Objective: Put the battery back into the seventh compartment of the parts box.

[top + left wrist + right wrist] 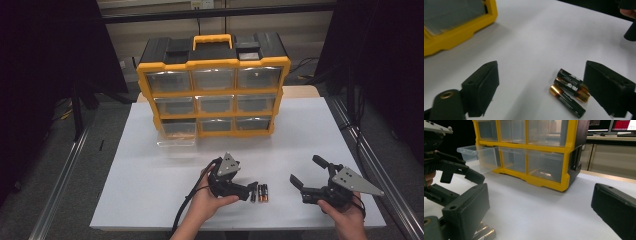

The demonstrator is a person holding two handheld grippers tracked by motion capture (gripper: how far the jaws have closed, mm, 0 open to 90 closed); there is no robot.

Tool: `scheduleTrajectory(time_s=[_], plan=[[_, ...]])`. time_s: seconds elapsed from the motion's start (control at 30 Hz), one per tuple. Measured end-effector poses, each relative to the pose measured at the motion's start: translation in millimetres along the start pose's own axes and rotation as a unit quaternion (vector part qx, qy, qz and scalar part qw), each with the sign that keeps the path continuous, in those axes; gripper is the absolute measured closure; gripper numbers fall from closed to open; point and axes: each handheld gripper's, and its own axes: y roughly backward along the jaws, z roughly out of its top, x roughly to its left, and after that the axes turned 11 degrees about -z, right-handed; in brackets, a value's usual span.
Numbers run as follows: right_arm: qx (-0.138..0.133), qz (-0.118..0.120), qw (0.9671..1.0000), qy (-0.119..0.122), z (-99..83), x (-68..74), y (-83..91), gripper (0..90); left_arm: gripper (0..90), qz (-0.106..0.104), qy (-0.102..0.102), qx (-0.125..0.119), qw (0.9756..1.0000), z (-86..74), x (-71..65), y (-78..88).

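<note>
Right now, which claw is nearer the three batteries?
Left. The left claw sits right beside the batteries, jaws open around them in its own view. The right claw hangs apart, off to their right.

The drawer cabinet (214, 85) stands at the far middle of the worktop (310, 135). Its bottom-left drawer (177, 133) is pulled out toward the near side. In front of the drawer cabinet, near the near edge, lie three batteries (260, 193) side by side, between the left gripper (251, 188) and the right gripper (306, 175).
</note>
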Motion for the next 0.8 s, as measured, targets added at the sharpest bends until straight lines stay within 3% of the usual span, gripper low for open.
scheduleTrajectory(time_s=[0.03, 0.27, 0.4, 0.47, 0.5, 0.57, 0.77, 0.8], plan=[[0.0, 0.001, 1.0, 0.0, 0.0, 0.0, -0.1, 1.5, 17.0, 0.004, 0.0, 0.016, 0.9999, 0.3, -0.2, -0.7], [-0.001, 0.001, 1.0, -0.001, 0.0, -0.4, 0.1, 1.6, 26.2, -0.009, 0.004, 0.036, 0.9993, -2.9, -4.1, -8.3], [-0.001, 0.0, 1.0, -0.002, 0.0, -0.7, 0.1, 1.6, 28.2, -0.014, 0.017, 0.05, 0.9985, -4.8, -7.7, -12.2], [-0.001, 0.0, 1.0, -0.001, 0.0, -0.9, -0.1, 1.6, 32.3, -0.014, 0.023, 0.075, 0.9969, -5.9, -9.2, -14.2], [-0.001, 0.0, 1.0, 0.0, 0.0, -0.9, -0.2, 1.6, 33.0, -0.018, 0.023, 0.065, 0.9974, -7.4, -9.0, -16.6], [-0.001, 0.0, 1.0, 0.0, 0.0, -0.8, -0.2, 1.6, 33.3, -0.014, 0.024, 0.071, 0.9971, -7.3, -9.9, -17.0], [0.0, 0.001, 1.0, -0.001, -0.1, -1.0, -0.3, 1.6, 43.6, -0.011, 0.028, 0.094, 0.9951, -9.2, -12.0, -22.4], [0.001, 0.001, 1.0, 0.0, -0.2, -1.2, -0.2, 1.6, 50.5, -0.011, 0.032, 0.1, 0.9944, -9.7, -12.3, -23.4]])
